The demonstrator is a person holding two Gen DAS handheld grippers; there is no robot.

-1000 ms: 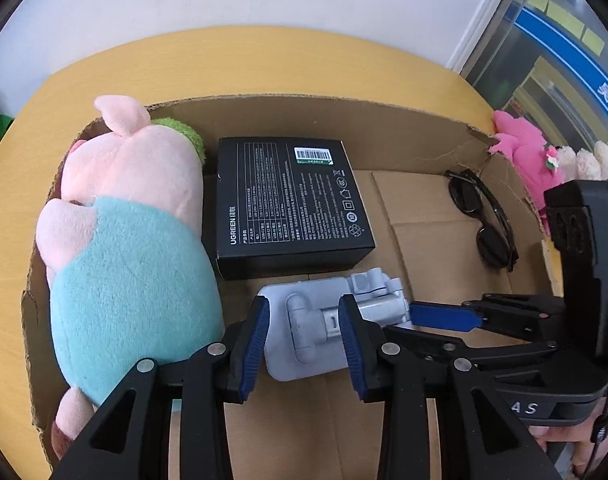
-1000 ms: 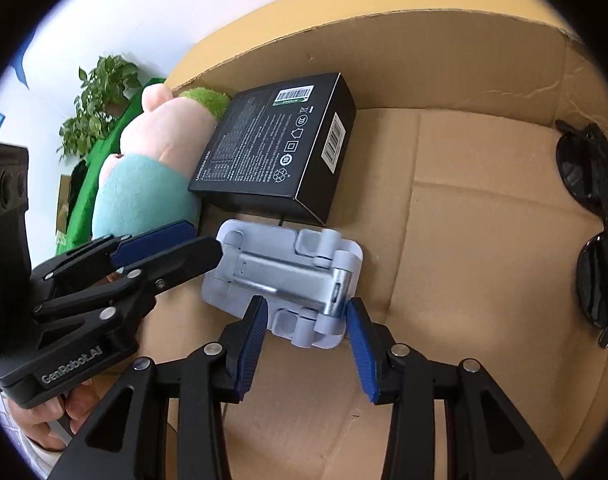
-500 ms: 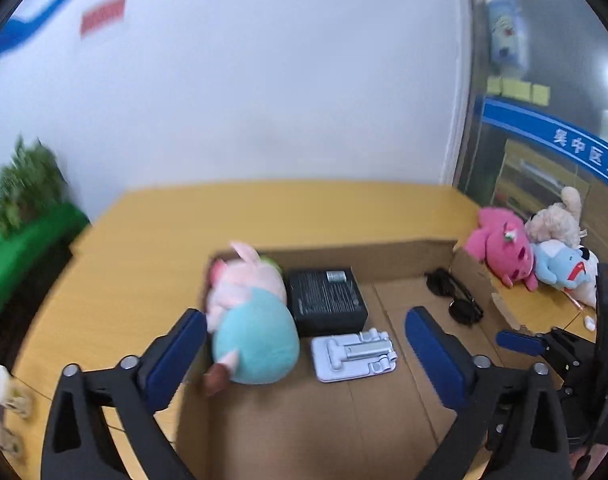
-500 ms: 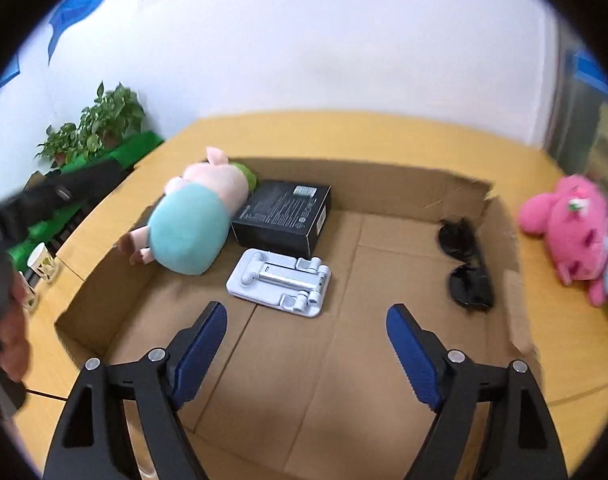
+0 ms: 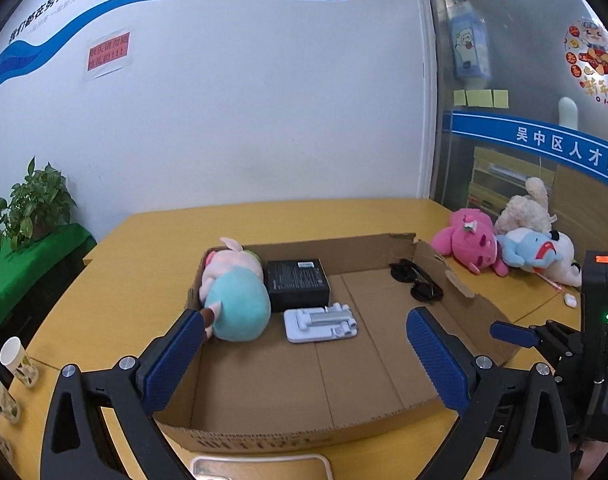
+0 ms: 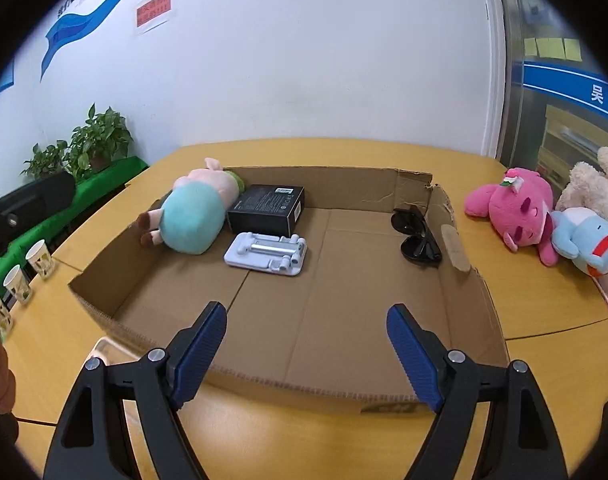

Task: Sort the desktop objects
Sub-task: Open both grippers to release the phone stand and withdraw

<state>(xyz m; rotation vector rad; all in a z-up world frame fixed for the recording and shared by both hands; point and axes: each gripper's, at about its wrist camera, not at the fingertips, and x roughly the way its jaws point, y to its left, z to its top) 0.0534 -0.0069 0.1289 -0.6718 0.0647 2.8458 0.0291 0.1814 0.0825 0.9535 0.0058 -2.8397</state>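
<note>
Presently, contents are listed as seen.
Cardboard tray (image 6: pixel 470 304): set on the yellow table (image 6: pixel 344 152).
Pig plush (image 6: pixel 192 212): laid in the far-left corner.
Black box (image 6: pixel 266 208): placed just beside the plush.
White phone stand (image 6: pixel 266 254): laid flat in front of the box.
Sunglasses (image 6: pixel 416 236): kept by the right wall.
Left gripper (image 5: pixel 304 356): spread wide, nothing held.
Right gripper (image 6: pixel 306 350): spread, nothing held.
Plush toys (image 6: pixel 516 212): piled outside the tray, at right.

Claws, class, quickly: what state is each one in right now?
Left claw: open, holding nothing.
Right claw: open, holding nothing.
</note>
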